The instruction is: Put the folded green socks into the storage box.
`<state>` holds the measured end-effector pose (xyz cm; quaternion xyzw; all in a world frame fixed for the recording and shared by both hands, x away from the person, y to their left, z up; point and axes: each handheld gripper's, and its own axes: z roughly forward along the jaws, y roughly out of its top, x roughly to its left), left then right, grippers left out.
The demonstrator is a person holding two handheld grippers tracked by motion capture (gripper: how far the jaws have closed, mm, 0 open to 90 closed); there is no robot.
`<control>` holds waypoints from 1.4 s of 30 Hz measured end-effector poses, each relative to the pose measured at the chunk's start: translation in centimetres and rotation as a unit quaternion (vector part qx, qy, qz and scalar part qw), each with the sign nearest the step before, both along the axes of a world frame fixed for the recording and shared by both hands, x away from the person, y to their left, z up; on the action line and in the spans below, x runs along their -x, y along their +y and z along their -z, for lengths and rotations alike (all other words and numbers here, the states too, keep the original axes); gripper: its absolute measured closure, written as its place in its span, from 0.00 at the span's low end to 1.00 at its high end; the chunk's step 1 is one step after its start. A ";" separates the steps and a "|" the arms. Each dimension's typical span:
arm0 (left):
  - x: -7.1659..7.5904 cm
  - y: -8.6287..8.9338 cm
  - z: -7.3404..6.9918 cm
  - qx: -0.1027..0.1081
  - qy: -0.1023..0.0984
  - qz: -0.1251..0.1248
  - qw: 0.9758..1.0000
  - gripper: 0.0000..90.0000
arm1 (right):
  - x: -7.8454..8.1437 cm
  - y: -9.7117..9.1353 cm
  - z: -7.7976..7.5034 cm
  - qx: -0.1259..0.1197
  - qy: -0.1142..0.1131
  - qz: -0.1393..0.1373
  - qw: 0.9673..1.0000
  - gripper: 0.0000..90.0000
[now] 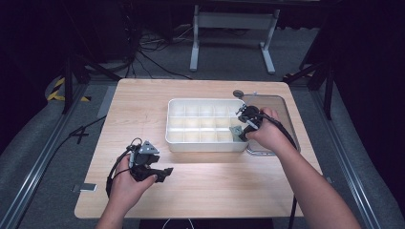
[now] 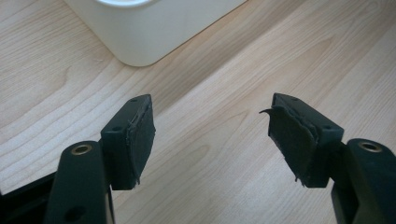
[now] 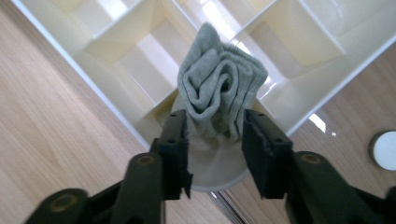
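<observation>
A white compartment tray (image 1: 191,143) sits in the middle of the wooden table. A rolled grey-green sock (image 3: 219,88) stands in its near right corner compartment, also seen from above as a small sock (image 1: 235,130). My right gripper (image 3: 215,116) points down over that compartment with the sock's lower part between its jaws; the jaws stand apart and the roll looks loose. In the high view the right gripper (image 1: 240,133) is at the tray's right end. My left gripper (image 2: 212,100) is open with nothing between its pads, low over bare wood near the tray's corner (image 2: 140,37); it appears as the left gripper (image 1: 165,174) in the high view.
A shallow shiny tray (image 1: 279,107) lies against the white tray's right side, near the table's right edge. A small round disc (image 1: 238,93) rests behind it, seen as a disc (image 3: 385,149) in the right gripper view. A white stand (image 1: 234,21) and cables are on the floor beyond.
</observation>
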<state>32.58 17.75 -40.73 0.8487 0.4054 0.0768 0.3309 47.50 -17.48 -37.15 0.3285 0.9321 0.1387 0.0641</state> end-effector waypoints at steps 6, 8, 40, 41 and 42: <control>0.0 0.0 -0.1 -0.004 0.001 0.006 1.000 0.36 | -0.4 0.9 -0.2 -0.028 -0.042 0.004 0.999 0.53; 0.0 -0.1 0.0 -0.003 0.001 0.005 1.000 0.36 | -0.9 1.3 0.7 -0.028 -0.033 0.009 0.999 0.68; 0.0 0.3 -0.1 0.001 0.000 0.004 1.000 0.35 | -0.7 -0.8 1.0 -0.062 -0.017 0.010 0.998 0.75; 0.0 0.3 -0.1 0.001 0.000 0.004 1.000 0.35 | -0.5 -0.9 0.6 -0.065 -0.020 0.007 0.998 0.73; 0.0 0.3 -0.2 0.001 0.000 0.005 1.000 0.35 | -0.3 -1.1 0.2 -0.070 -0.022 0.002 0.997 0.73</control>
